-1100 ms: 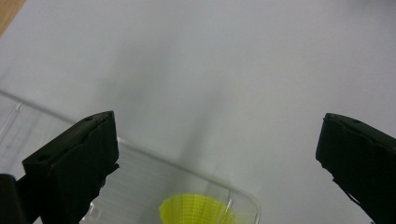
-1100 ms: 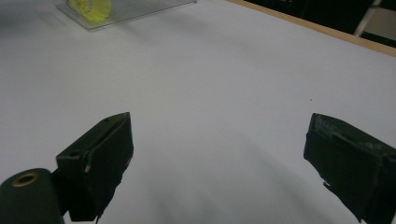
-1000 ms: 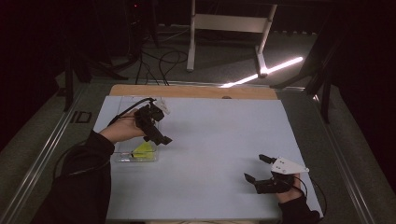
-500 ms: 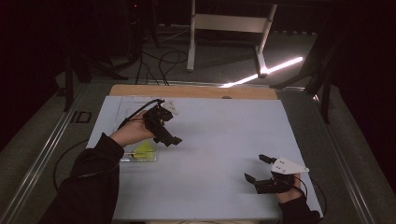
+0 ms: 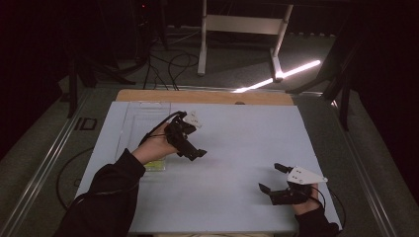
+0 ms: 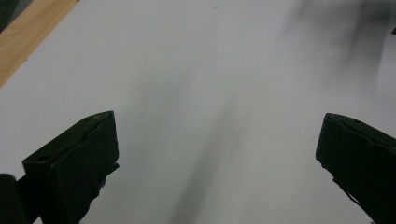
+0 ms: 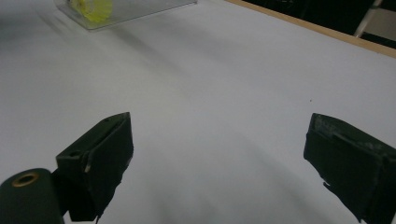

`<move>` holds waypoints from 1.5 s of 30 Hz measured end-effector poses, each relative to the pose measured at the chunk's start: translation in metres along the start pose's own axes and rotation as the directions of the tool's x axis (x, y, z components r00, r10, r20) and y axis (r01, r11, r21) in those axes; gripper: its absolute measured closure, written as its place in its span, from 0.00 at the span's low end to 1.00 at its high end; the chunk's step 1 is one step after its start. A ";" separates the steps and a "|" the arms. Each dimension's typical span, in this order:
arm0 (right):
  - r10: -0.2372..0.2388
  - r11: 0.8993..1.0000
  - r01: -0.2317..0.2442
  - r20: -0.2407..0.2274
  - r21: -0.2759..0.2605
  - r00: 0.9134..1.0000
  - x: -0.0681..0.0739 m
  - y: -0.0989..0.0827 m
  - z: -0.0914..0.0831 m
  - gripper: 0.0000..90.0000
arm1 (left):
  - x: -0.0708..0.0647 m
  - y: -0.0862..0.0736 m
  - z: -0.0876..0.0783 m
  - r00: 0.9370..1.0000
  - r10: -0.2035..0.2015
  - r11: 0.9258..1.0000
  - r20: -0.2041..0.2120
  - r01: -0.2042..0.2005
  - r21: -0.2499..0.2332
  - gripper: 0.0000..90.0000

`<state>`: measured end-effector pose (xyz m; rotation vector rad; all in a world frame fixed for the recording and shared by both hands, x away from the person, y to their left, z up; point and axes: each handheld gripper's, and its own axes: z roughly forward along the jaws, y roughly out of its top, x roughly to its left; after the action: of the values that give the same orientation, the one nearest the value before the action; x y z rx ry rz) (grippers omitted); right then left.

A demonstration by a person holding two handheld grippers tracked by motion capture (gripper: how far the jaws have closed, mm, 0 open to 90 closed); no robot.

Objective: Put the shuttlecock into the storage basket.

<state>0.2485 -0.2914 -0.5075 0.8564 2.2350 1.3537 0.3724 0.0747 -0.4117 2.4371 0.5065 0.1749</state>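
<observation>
My left gripper (image 5: pixel 193 146) hovers over the white table mat (image 5: pixel 237 133), left of centre, with its jaws wide apart and nothing between them (image 6: pixel 217 140). Just behind the left hand lies a clear plastic tray (image 5: pixel 129 123) with a yellow object (image 5: pixel 155 165) at its near end. My right gripper (image 5: pixel 273 178) rests low near the front right of the mat, open and empty (image 7: pixel 219 140). In the right gripper view the yellow object (image 7: pixel 93 7) in the clear tray (image 7: pixel 140 11) lies far off at the top left.
A wooden strip (image 5: pixel 207 96) runs along the table's far edge. Behind it stand a white frame stand (image 5: pixel 242 24), cables on the floor (image 5: pixel 168 61) and a bright light strip (image 5: pixel 281 76). Metal rails (image 5: pixel 44 163) flank the table.
My left gripper has moved right and slightly forward, away from the tray and the yellow object, toward the mat's middle. The right gripper has stayed put.
</observation>
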 end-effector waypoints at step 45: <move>0.003 1.000 -0.003 -0.002 0.002 1.000 0.001 0.001 -0.001 0.09 | -0.069 -0.045 0.026 0.989 0.027 0.995 0.144 -0.013 -0.102 0.00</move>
<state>0.2478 -0.2908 -0.5064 0.8595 2.2381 1.3538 0.3011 0.0654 -0.4597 2.3362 0.3991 0.0302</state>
